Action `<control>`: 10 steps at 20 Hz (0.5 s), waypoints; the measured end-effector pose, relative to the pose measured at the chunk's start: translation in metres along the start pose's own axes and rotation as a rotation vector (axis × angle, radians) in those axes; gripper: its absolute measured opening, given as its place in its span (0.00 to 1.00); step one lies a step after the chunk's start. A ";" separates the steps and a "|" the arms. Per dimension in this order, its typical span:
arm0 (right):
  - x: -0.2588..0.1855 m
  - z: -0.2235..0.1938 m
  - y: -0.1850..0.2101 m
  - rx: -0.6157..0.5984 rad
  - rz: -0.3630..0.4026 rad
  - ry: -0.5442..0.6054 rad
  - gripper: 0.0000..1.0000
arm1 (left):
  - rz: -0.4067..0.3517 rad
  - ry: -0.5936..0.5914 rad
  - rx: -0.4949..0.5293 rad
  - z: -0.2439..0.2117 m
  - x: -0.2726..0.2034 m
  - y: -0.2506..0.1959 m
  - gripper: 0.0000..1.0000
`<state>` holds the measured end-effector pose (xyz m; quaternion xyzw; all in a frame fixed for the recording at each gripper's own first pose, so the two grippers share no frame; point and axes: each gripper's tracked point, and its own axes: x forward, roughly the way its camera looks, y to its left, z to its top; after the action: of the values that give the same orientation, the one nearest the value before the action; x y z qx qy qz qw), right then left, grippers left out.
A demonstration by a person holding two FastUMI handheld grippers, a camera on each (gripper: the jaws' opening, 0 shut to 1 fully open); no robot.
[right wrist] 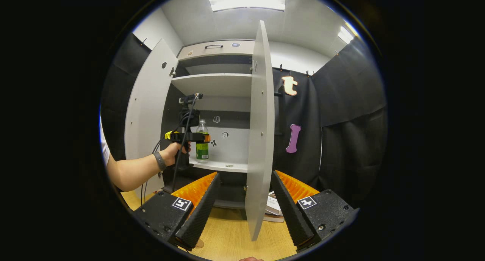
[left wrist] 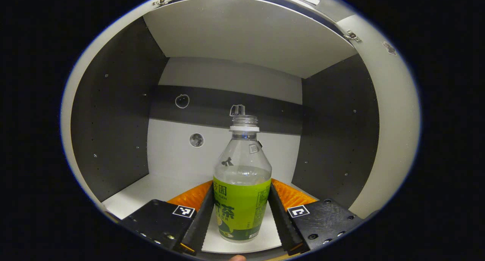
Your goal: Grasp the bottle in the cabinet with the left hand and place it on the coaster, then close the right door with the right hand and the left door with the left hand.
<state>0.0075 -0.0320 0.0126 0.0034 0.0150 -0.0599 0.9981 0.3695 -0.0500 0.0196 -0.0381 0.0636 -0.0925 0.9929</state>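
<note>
I see the cabinet (right wrist: 216, 83) with both doors swung open, the right door (right wrist: 259, 132) edge-on just ahead of my right gripper (right wrist: 244, 200), whose fingers spread wide on nothing. Inside the cabinet, the bottle (left wrist: 242, 181) stands upright on the lower shelf (left wrist: 170, 181), between my left gripper's (left wrist: 242, 219) fingers; they flank its label closely, but I cannot tell whether they press on it. My worry: the bottle has no cap, so a tilted lift could spill it.
</note>
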 end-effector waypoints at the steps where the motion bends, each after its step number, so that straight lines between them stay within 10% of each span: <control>1: 0.001 -0.001 0.000 -0.002 0.001 0.000 0.84 | -0.001 0.002 0.006 0.001 -0.003 0.001 0.73; 10: 0.004 0.005 0.012 -0.006 0.064 -0.002 0.84 | -0.068 -0.076 0.050 0.030 -0.095 -0.010 0.73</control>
<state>0.0127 -0.0201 0.0178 0.0007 0.0140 -0.0279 0.9995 0.2794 -0.0397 0.0615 -0.0190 0.0222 -0.1260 0.9916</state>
